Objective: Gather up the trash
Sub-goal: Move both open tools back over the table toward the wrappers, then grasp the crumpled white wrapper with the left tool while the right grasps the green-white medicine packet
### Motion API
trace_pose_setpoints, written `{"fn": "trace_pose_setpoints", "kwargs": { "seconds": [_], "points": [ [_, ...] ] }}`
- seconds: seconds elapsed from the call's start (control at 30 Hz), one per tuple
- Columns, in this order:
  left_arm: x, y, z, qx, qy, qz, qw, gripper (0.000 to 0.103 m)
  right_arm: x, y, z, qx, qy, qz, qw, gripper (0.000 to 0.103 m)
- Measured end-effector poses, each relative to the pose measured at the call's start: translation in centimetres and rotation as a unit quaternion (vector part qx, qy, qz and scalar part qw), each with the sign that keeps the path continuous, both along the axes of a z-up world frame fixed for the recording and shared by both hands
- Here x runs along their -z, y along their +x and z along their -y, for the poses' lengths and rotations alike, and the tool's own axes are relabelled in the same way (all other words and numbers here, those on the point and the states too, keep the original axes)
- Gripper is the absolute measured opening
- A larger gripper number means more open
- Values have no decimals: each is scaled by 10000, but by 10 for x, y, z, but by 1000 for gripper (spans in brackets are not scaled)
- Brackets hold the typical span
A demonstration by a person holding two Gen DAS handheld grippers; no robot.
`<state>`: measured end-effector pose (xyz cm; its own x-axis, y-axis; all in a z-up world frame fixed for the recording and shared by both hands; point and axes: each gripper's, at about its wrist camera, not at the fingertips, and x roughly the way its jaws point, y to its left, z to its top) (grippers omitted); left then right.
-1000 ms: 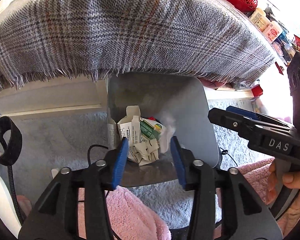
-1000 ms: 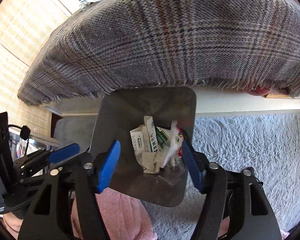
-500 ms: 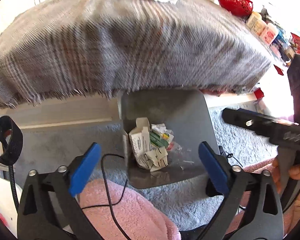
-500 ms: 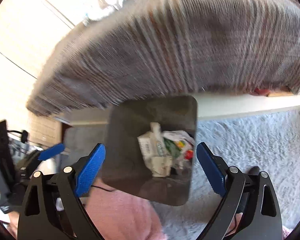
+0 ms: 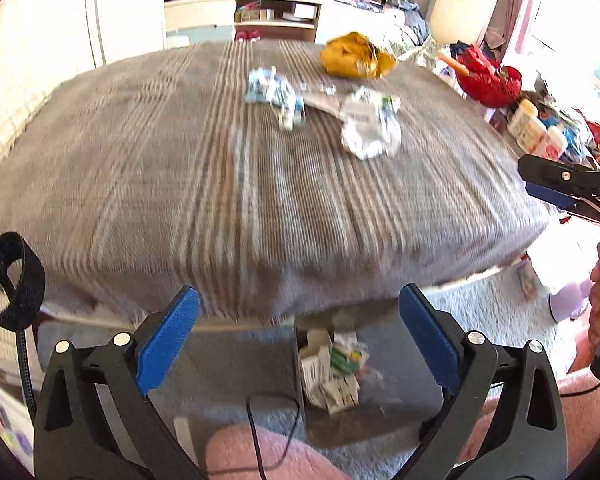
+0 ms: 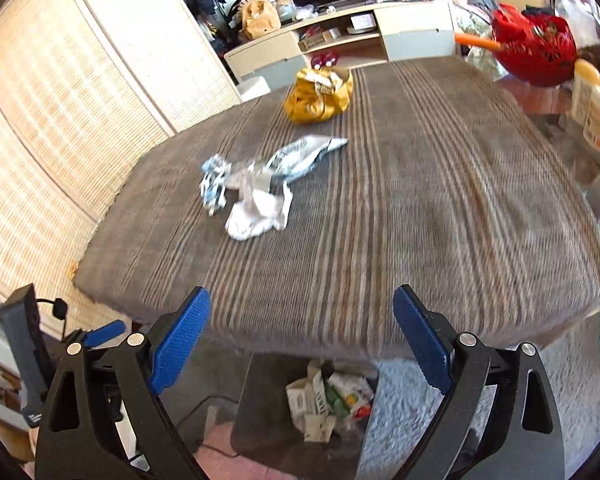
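grey plaid tablecloth (image 5: 228,200), yellow bag (image 5: 354,56), red basket (image 5: 490,80).

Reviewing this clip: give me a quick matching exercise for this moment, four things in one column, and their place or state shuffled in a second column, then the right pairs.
Things:
1. yellow bag
2. white crumpled wrapper
3. trash bin
4. left gripper

Place or state:
A. on the floor below the table's near edge, holding cartons and paper
B. open, holding nothing
C. at the far end of the plaid tablecloth
D. mid-cloth, nearest the grippers of the litter on the table

Pairs: 1-C, 2-D, 3-A, 4-B
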<state>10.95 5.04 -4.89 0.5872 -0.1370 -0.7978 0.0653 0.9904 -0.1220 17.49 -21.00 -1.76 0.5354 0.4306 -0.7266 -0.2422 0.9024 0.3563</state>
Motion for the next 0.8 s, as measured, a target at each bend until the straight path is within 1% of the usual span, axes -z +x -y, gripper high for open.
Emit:
{"fn": "trace_pose_setpoints", "kwargs": {
  "seconds": [0.1,0.17,0.23,0.33,0.43,0.47,0.5,0.53,0.6,0.63,0.67,0.7,0.73,0.8],
  "points": [
    [-9,18,0,8,89,124,9999,95,1,23,-4,56,39,-36,10000,93],
    [-13,30,3,84,47,182,9998,95,3,39,-8,96,77,-91,9999,93],
    [-13,42,8,168,16,209,9996,95,6,55,-10,135,116,-147,9997,93],
    [-13,60,15,245,29,213,9995,95,8,77,-13,204,341,-239,9989,93],
    [-14,77,23,329,-5,222,9992,94,5,98,-20,250,306,-212,9990,93],
    [-14,82,26,365,-3,241,9990,93,6,105,-23,252,285,-223,9990,91],
    [-14,87,29,406,0,254,9988,92,7,110,-26,245,276,-249,9990,86],
    [-15,93,33,464,1,262,9986,90,8,117,-30,228,271,-281,9990,84],
    [-13,102,38,544,15,249,9982,86,11,126,-37,181,237,-318,9990,75],
    [-11,108,41,580,33,218,9981,82,13,131,-40,161,241,-342,9990,72],
    [-9,112,42,601,32,193,9980,75,15,135,-43,149,257,-366,9989,66],
    [-7,117,44,635,21,169,9978,71,17,139,-45,137,262,-389,9988,65],
    [-5,120,45,659,-1,159,9977,65,20,143,-48,127,239,-408,9988,64],
    [-2,126,48,711,-38,143,9974,63,26,149,-51,119,196,-463,9987,58]
  ]
}}
